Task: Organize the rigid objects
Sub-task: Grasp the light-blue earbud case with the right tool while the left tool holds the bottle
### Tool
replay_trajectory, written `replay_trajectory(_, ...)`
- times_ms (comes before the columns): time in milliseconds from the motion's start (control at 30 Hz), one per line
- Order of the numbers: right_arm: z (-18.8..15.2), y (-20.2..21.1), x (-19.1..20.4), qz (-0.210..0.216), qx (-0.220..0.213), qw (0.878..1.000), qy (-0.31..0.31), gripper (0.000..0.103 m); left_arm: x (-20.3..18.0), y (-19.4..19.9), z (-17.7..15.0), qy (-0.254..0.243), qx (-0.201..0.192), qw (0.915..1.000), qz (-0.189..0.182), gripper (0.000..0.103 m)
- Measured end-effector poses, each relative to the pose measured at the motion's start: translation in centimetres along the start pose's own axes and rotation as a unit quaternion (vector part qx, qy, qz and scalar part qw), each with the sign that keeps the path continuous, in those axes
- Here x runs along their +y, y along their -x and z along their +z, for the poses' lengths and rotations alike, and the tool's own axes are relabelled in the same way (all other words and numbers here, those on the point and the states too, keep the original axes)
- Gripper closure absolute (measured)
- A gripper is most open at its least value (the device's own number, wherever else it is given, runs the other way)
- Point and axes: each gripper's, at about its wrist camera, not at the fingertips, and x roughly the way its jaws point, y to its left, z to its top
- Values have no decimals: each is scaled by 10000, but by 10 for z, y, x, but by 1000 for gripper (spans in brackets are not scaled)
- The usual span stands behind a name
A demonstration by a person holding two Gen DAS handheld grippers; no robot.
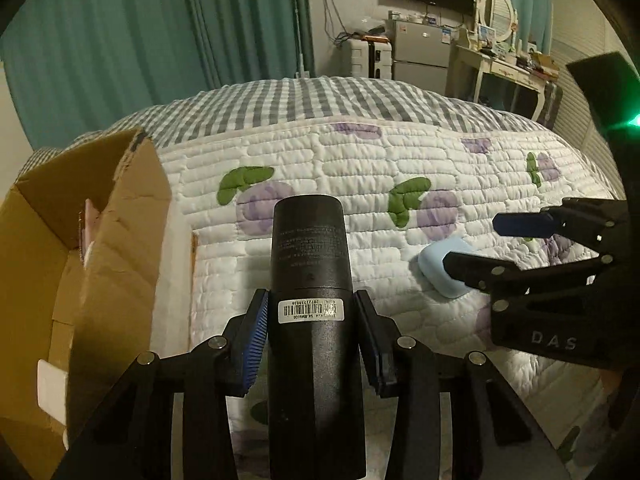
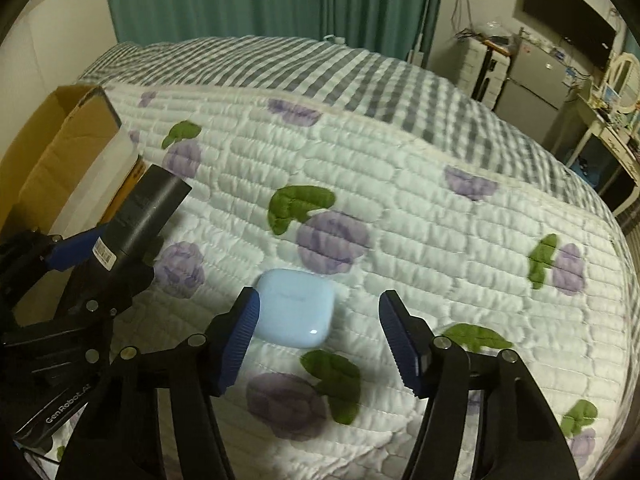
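Observation:
My left gripper (image 1: 310, 316) is shut on a black cylindrical bottle (image 1: 310, 264) with a white barcode label, held above the quilt. The bottle (image 2: 148, 216) and left gripper (image 2: 86, 254) also show at the left of the right wrist view, next to the cardboard box. A pale blue earbud case (image 2: 294, 308) lies on the quilt. My right gripper (image 2: 316, 336) is open, its blue pads (image 2: 240, 340) either side of the case and not touching it. The case (image 1: 442, 270) and right gripper (image 1: 472, 244) show at the right of the left wrist view.
An open cardboard box (image 1: 80, 240) stands at the bed's left edge, with something pink and white inside; it also shows in the right wrist view (image 2: 60, 152). A flowered white quilt (image 2: 400, 220) covers the bed. Teal curtains, a fridge and a dressing table stand beyond.

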Motion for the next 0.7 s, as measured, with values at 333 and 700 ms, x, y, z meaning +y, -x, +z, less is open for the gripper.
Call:
replay_trajectory(333,1,-31,11,119,494,9987,106,49,8,3,-3,64,-57,9999,-68,61)
replay_trajectory(700,-1,-28,20,-175,443,9988,104,52,-1,13,-5,-75,-125,9996,-241,61)
